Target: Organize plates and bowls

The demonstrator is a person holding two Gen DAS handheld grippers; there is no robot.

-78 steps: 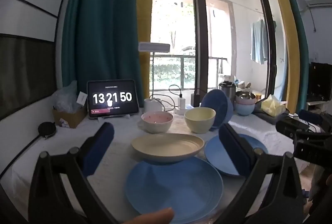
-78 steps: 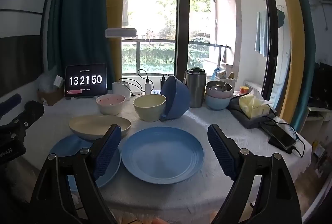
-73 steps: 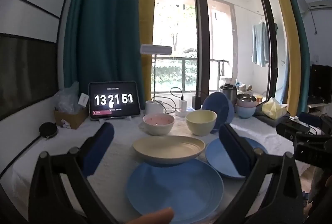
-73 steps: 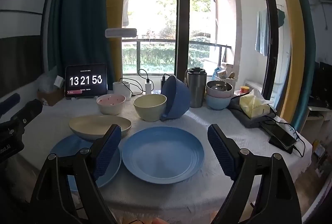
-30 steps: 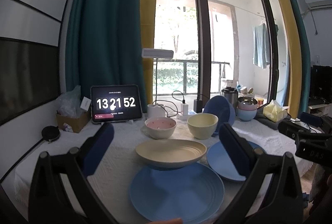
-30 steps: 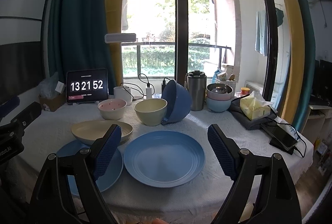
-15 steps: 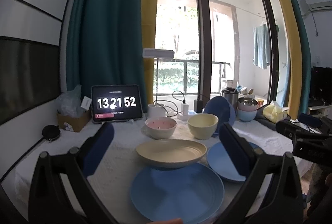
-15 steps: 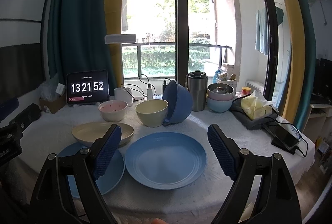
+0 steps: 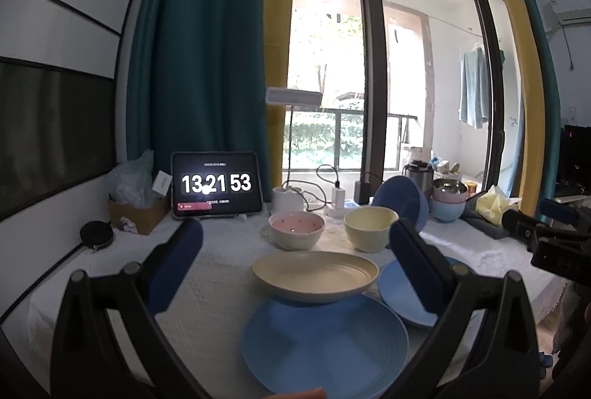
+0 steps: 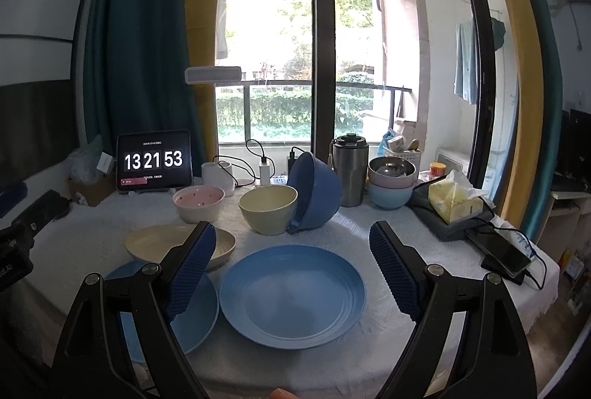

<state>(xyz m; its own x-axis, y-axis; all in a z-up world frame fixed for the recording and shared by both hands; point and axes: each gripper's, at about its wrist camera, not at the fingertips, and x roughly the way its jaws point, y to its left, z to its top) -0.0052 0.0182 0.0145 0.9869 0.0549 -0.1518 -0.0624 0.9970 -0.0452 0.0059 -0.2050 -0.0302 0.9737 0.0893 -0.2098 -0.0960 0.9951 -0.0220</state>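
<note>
Left wrist view: a round, ridged cream plate [image 9: 315, 274] sits on the white cloth table [image 9: 221, 273], its near edge over a smooth blue plate [image 9: 325, 343]. The left gripper [image 9: 295, 262] is wide apart, holding nothing.

Right wrist view: another blue plate [image 10: 291, 292] lies right of the cream plate [image 10: 155, 242]. The right gripper [image 10: 293, 269] is wide apart, empty.

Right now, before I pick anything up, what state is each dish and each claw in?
Left claw: open, empty, above the table.
Right claw: open, empty.
Cream plate: upright, resting partly on a blue plate's rim.
Near blue plate: flat, empty.
Second blue plate: flat, empty.
Pink bowl: upright, empty.
Yellow bowl: upright, empty.
Dark blue bowl: tipped on its side against the yellow bowl.
Bowl stack: nested, upright.
</note>
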